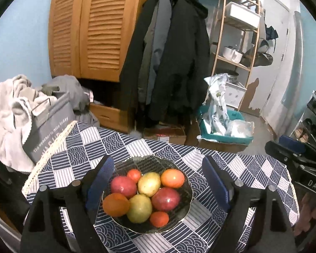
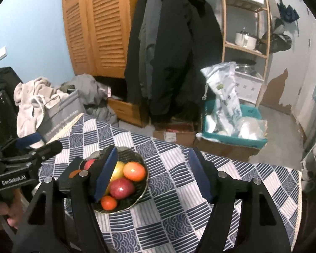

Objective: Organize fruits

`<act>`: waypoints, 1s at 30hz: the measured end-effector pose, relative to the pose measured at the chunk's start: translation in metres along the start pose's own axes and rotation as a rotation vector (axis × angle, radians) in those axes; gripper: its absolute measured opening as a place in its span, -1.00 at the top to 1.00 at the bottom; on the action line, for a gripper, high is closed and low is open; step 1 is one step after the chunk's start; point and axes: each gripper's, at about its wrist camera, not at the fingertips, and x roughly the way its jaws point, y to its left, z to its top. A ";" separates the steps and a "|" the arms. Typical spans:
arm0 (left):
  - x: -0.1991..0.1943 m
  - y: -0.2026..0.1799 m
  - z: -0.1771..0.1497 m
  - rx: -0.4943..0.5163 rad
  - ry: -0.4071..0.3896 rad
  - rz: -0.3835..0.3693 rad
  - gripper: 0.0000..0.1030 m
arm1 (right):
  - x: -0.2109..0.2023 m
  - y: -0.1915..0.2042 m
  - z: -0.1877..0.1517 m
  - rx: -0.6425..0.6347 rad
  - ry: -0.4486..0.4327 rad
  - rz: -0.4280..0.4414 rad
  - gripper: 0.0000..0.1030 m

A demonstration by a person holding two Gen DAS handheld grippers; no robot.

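A dark glass bowl (image 1: 180,216) sits on a table with a blue and white patterned cloth (image 1: 78,147). It holds several fruits: red apples (image 1: 166,198), yellow-green ones (image 1: 149,183), oranges (image 1: 172,178) and small red-orange ones (image 1: 159,218). My left gripper (image 1: 158,181) is open, its blue-padded fingers (image 1: 100,183) either side of the bowl, above it. My right gripper (image 2: 152,172) is open and empty over the cloth right of the bowl (image 2: 141,190); its left finger (image 2: 106,172) hides part of the fruit. It also shows at the right edge of the left wrist view (image 1: 295,154).
A grey laundry basket (image 1: 50,124) with towels stands at the table's far left corner. Beyond the table are wooden louvred doors (image 1: 90,27), hanging dark coats (image 1: 170,59), a teal bin with bags (image 1: 223,126), cardboard boxes (image 1: 164,135) and a wooden shelf (image 1: 238,31).
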 end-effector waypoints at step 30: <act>-0.026 -0.043 0.022 0.072 -0.098 0.052 -0.98 | -0.037 -0.069 -0.016 0.086 -0.018 -0.136 -0.64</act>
